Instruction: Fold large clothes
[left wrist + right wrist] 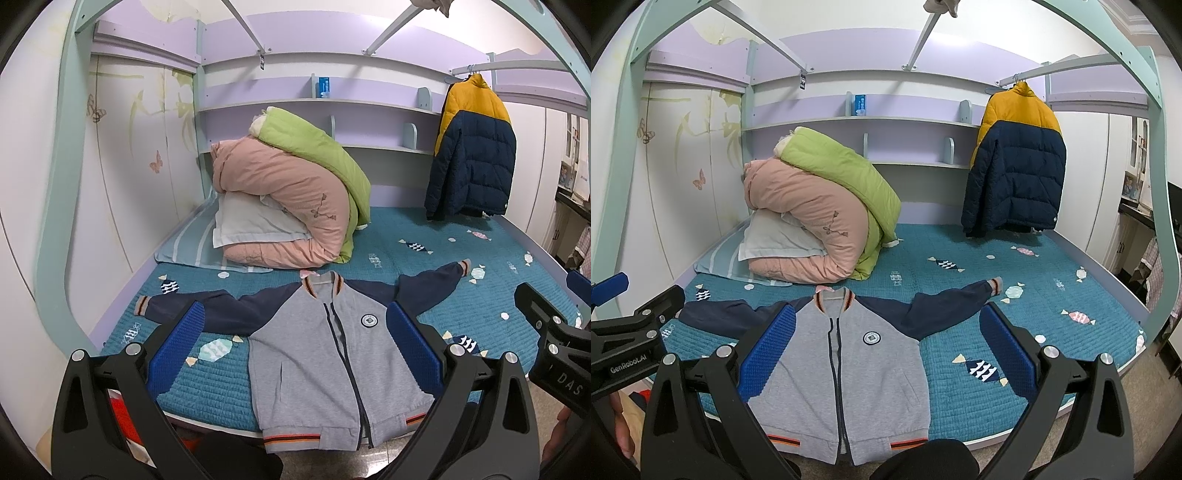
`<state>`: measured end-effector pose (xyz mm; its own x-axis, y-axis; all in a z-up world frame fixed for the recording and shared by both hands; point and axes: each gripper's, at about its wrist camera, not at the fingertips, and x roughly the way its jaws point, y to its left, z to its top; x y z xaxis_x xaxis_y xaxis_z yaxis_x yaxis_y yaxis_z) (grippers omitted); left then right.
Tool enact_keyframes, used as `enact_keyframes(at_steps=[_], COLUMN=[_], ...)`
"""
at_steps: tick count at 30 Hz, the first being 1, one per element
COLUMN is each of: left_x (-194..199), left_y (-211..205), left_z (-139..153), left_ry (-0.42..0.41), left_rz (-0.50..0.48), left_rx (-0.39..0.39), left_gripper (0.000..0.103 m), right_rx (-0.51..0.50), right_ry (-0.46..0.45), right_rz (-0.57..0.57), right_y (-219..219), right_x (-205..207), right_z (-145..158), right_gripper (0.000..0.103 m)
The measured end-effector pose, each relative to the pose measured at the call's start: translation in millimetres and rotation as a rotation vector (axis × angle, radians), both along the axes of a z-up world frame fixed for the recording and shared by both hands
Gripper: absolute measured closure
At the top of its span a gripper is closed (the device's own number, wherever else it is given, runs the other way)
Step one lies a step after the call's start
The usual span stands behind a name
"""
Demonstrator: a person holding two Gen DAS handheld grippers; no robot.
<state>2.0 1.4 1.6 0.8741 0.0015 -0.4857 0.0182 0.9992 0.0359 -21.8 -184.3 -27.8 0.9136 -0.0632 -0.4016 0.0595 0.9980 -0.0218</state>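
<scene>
I see the bed (424, 258) filling most of both views, its teal quilted cover stitched in fine ribs and scattered with candy-shaped patches. At the head sits a bulky roll of bedding: a peach duvet (280, 206) curled into a thick hump, a lime-green quilt (317, 151) draped over its top, a flat white pillow (251, 221) tucked into the fold, and a striped pale-blue pillow (184, 251) beneath. Behind it, curved lilac shelves (295, 101) run across the wall. A puffy channel-stitched down jacket (1015, 162), mustard above and navy below, hangs from a rail at the far right corner of the bed.

The task garment, a zip-front bomber jacket (842, 354), lies flat and face up at the near edge of the bed, its hem hanging slightly over the edge. Its body is soft grey knit, its sleeves navy and spread out to both sides, with ribbed striped collar, cuffs and hem, and a small round badge on the chest.

My left gripper (295, 350) is spread wide with nothing between its blue, waffle-textured pads, hovering in front of the jacket. My right gripper (886, 350) is likewise wide apart and holding nothing, just beside the left. Both have black angular arms with silver bolts.
</scene>
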Motion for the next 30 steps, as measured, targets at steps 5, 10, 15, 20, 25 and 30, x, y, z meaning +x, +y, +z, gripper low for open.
enact_keyframes(at_steps=[5,10,15,20,25,30], left_x=[-1.0,-1.4,-0.5,-0.4,-0.4,-0.8], left_y=[12.2,12.9,12.1,14.4,15.9,15.7], left_z=[-2.2,-2.5,-2.3,-0.8,0.3,-0.2], left_ry=[-0.003,-0.002,0.0,0.002,0.003,0.003], left_rz=[0.006,0.008,0.005,0.01,0.008,0.006], left_rx=[-0.004,0.004,0.003,0.003,0.002,-0.003], left_gripper=[0.005,0.005,0.005,0.005,0.005,0.005], right_rx=[0.001,0.002,0.003,0.002,0.001,-0.002], right_ry=[0.001,0.0,0.003,0.002,0.003,0.001], right_rz=[0.0,0.001,0.002,0.002,0.002,0.003], right_y=[0.5,-0.2,-0.5,-0.5,-0.6,-0.1], right_x=[-0.3,-0.2,0.2,2.1,2.9,3.6], right_z=[1.0,-0.1,-0.5,0.5,-0.1,-0.4], right_gripper=[0.007,0.007,0.007,0.007,0.007,0.007])
